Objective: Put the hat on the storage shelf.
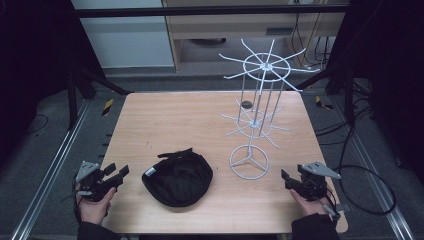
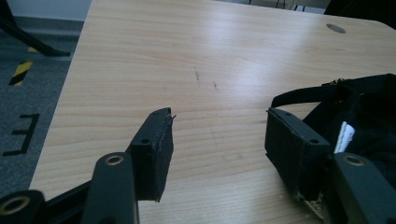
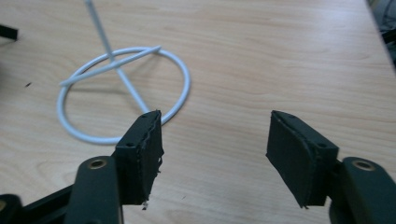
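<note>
Table top (image 1: 165, 120): the left and far-left stretch lies bare, open passage from the near edge to the far edge.

Black cap (image 1: 177, 177): lies near centre, low and soft; its strap and rim sit just right of the left gripper (image 1: 116, 176), whose jaws stand apart with bare wood between them.

White wire rack (image 1: 256, 115): upright at right of centre, ring base (image 3: 122, 93) on the wood, two tiers of spokes spreading outward (the upper tier overhangs the far edge).

Right gripper (image 1: 286, 178): jaws apart, nothing between; ring base just ahead on its left, bare wood to the right.

Small dark disc (image 1: 246, 104): flat, far centre, beside the rack's posts.
</note>
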A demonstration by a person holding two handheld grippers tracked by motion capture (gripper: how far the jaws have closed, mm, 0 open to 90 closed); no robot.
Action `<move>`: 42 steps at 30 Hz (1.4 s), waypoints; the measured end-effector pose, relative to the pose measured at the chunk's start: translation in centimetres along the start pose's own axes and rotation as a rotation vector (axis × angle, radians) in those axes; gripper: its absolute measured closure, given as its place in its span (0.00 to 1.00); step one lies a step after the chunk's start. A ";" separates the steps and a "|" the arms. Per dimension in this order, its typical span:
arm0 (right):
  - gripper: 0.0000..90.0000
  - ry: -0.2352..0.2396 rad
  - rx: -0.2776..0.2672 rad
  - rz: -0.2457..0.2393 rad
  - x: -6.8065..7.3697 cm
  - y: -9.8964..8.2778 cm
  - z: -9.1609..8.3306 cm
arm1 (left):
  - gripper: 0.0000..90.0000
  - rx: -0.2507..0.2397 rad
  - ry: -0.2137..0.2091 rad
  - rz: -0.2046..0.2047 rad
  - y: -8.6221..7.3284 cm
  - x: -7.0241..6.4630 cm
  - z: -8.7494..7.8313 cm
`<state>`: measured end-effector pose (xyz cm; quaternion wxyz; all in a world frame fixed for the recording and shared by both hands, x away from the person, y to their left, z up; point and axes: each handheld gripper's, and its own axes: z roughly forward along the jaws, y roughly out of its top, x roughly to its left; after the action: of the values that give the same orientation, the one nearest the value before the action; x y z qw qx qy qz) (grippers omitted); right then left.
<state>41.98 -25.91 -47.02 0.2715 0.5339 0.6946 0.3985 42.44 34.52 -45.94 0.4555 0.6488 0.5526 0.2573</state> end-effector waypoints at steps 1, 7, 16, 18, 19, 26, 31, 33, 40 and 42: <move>0.42 0.006 0.005 -0.008 0.0 0.0 0.1 | 0.46 -0.003 -0.003 0.005 0.0 -0.2 -0.1; 0.48 0.034 0.017 -0.023 1.1 0.1 -0.3 | 0.49 -0.011 -0.024 0.033 0.2 -1.0 -0.7; 0.53 0.135 0.011 -0.050 4.2 0.9 -0.2 | 0.43 -0.030 -0.071 0.043 0.9 -1.9 -1.2; 0.54 0.158 0.012 -0.061 5.0 1.3 -0.2 | 0.43 -0.033 -0.082 0.044 1.0 -2.2 -1.2; 0.55 0.168 0.012 -0.069 5.5 1.4 -0.1 | 0.43 -0.034 -0.087 0.044 1.0 -2.4 -1.3; 0.57 0.231 0.006 -0.099 8.3 2.8 0.4 | 0.51 -0.029 -0.091 0.073 1.3 -3.5 -1.2; 0.59 0.258 0.000 -0.111 9.8 3.5 0.8 | 0.54 -0.021 -0.092 0.090 1.4 -4.0 -1.1; 0.60 0.266 0.003 -0.123 10.4 3.7 1.0 | 0.54 -0.014 -0.095 0.097 1.4 -4.3 -1.0; 0.61 0.319 0.025 -0.163 13.3 4.3 2.2 | 0.59 0.027 -0.107 0.127 1.3 -5.2 -0.2; 0.62 0.332 0.031 -0.171 14.1 4.5 2.5 | 0.62 0.047 -0.104 0.138 1.2 -5.4 0.2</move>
<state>42.30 -11.23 -43.90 0.1776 0.4038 0.7787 0.4460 41.77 29.39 -44.05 0.4496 0.7081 0.4883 0.2411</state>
